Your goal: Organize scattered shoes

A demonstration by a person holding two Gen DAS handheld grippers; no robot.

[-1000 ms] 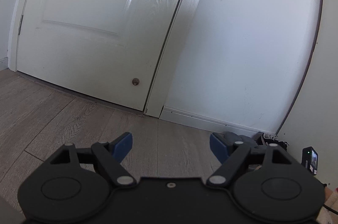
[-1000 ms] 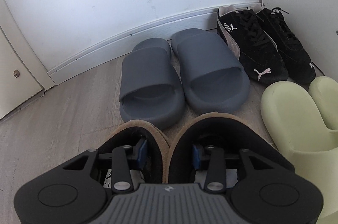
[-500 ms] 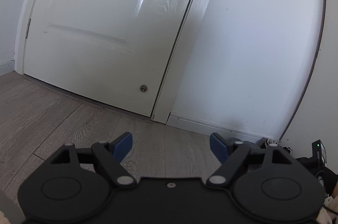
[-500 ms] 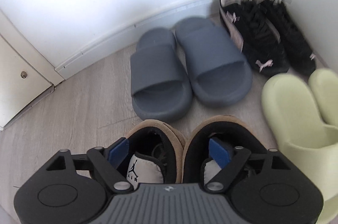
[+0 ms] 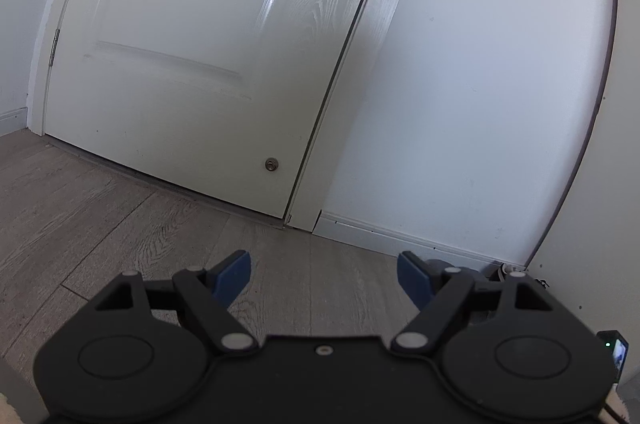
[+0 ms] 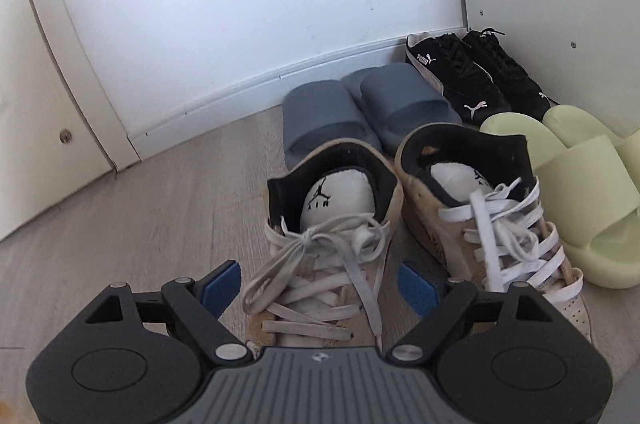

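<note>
Right tongs (image 6: 320, 284): we see them released, their blue pads spread wide to either side of the left high-top's laces, gripping nothing.
Left tongs (image 5: 324, 276): we see them released too, held above bare floor with nothing between the pads.
Jordan high-top sneakers (image 6: 332, 224): we find the tan pair standing upright side by side on the wood floor (image 6: 140, 224), heels toward the wall, white laces loosely tied; the left one sits right under the right tongs, the other (image 6: 492, 207) just beside it.
Grey slides (image 6: 360, 111): we see the pair together, just behind the high-tops and close to the baseboard (image 6: 240, 83).
Black Puma sneakers (image 6: 472, 79): we see them paired in the corner, beside the grey slides.
Pale green slides (image 6: 580, 167): we see them paired to the right of the high-tops, in front of the Pumas.
White door (image 5: 192, 43): from the left wrist we see it closed, a small round metal fitting (image 5: 271, 164) near its lower corner.
Small dark device (image 5: 614, 352): we see it at the right edge of the left view, a green light showing.
</note>
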